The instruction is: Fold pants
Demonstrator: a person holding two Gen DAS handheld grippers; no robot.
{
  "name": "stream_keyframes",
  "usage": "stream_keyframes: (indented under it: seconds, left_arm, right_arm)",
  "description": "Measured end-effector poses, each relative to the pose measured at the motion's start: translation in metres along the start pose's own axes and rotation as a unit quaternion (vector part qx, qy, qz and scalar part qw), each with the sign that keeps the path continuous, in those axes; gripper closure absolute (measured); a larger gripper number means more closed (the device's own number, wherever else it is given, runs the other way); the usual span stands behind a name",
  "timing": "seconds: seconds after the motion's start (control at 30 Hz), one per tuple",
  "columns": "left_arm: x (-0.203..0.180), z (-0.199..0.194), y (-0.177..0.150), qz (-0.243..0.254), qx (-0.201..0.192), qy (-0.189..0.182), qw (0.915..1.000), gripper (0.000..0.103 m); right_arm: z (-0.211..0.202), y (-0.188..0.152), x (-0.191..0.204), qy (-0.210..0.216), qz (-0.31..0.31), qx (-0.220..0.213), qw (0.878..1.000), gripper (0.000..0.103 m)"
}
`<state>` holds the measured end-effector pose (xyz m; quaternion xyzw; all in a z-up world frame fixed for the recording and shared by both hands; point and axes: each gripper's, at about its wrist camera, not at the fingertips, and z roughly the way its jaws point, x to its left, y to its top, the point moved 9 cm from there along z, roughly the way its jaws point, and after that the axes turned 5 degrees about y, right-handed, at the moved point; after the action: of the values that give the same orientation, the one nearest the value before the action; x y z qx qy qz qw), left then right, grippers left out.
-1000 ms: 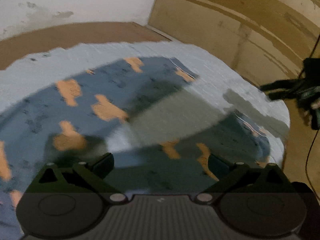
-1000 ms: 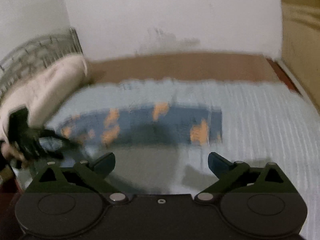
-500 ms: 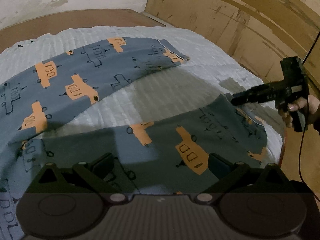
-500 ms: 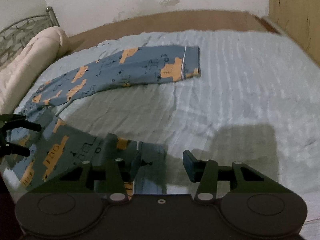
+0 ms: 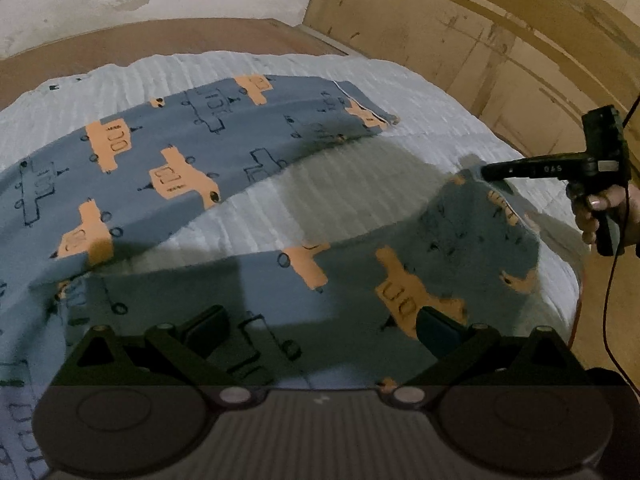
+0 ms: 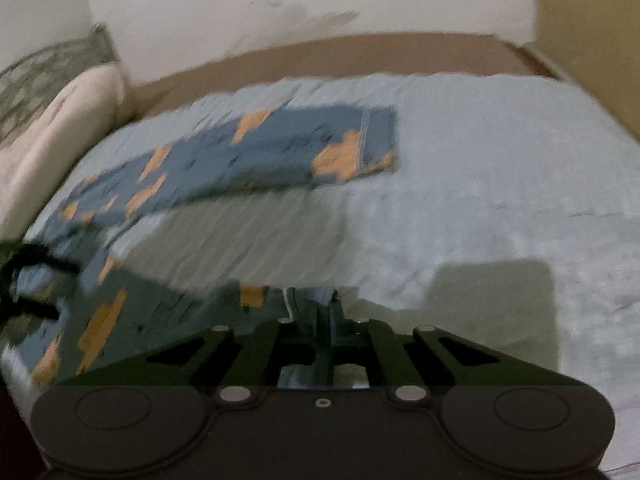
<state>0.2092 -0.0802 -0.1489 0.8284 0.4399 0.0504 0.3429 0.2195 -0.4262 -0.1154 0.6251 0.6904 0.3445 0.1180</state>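
Note:
Blue pants [image 5: 208,152] with orange truck prints lie spread on a pale blue bed [image 5: 344,184], the two legs apart in a V. My left gripper [image 5: 320,328] is open, hovering over the near leg [image 5: 360,280] close to the crotch. My right gripper [image 6: 320,312] is shut on the cuff of the near leg [image 6: 308,300]; it also shows in the left wrist view [image 5: 492,172], lifting that cuff off the bed. The far leg [image 6: 256,156] lies flat. The left gripper [image 6: 28,280] shows blurred at the left edge of the right wrist view.
A cream pillow [image 6: 52,128] and a metal headboard [image 6: 44,68] are at the left end of the bed. A wooden wardrobe [image 5: 480,40] stands past the foot end. A brown bed frame [image 6: 360,52] runs along the white wall. A red cable [image 5: 608,280] hangs by the right hand.
My right gripper has closed from open onto the near leg's cuff and raised it. My left gripper stays open and has moved lower over the near leg.

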Motion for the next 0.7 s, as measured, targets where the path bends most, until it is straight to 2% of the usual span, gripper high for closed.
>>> stream_keyframes:
  seconds: [0.1,0.2,0.27,0.33,0.37,0.43,0.5,0.63,0.7]
  left_arm:
    - [0.004,0.002,-0.001,-0.005,0.002,0.004,1.0000,0.001]
    - [0.007,0.002,-0.004,-0.008,0.004,0.007,0.9999,0.001]
    - [0.009,-0.001,-0.005,-0.010,0.000,0.007,0.9999,0.001]
    - [0.012,-0.006,-0.007,-0.009,-0.003,0.008,0.9999,0.001]
    - [0.014,-0.009,-0.009,-0.005,-0.005,0.012,0.9999,0.001]
    - [0.022,-0.014,-0.014,-0.003,-0.005,0.021,0.9998,0.001]
    - [0.033,-0.021,-0.022,-0.008,-0.004,0.029,0.9995,0.001]
    - [0.058,-0.040,-0.037,-0.030,-0.009,0.042,0.9986,0.001]
    - [0.070,-0.051,-0.042,-0.038,-0.013,0.048,0.9980,0.001]
  right_arm:
    - [-0.009,0.007,-0.013,-0.013,0.013,-0.018,1.000,0.100]
    - [-0.001,-0.006,-0.014,-0.026,-0.002,0.011,1.000,0.100]
    - [0.007,-0.019,-0.013,-0.037,-0.006,0.036,0.999,0.096]
    - [0.003,-0.019,-0.013,-0.042,0.008,0.027,0.999,0.085]
    - [-0.004,-0.016,-0.011,-0.038,0.014,0.014,0.999,0.084]
    - [-0.019,-0.011,-0.003,-0.026,0.013,-0.002,1.000,0.065]
    - [-0.028,-0.011,0.006,-0.023,-0.005,-0.006,1.000,0.061]
    - [-0.027,-0.030,0.025,-0.025,-0.052,0.038,0.998,0.059]
    - [-0.027,-0.034,0.034,-0.024,-0.066,0.043,0.997,0.057]
